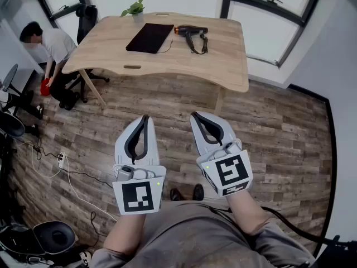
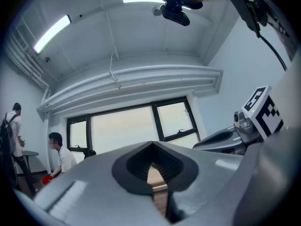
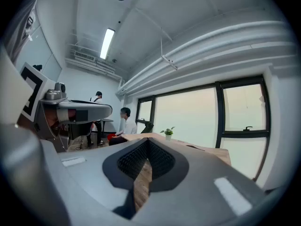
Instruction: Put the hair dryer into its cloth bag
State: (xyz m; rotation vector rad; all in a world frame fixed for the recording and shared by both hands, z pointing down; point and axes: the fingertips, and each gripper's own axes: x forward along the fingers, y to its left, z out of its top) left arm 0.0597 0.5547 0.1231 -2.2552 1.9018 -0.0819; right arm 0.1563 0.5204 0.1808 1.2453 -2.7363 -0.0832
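Left gripper [image 1: 145, 118] and right gripper [image 1: 195, 116] side by side above floor [image 1: 268, 138], well short of desk [image 1: 223, 63]. Fingers together on both, nothing held. Dryer [image 1: 191, 30] on desk, just right of flat black bag [image 1: 149, 37]. Plant [image 1: 135, 9] behind bag.

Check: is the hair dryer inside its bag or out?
Out. The hair dryer lies bare on the table, beside the flat dark bag, not inside it.
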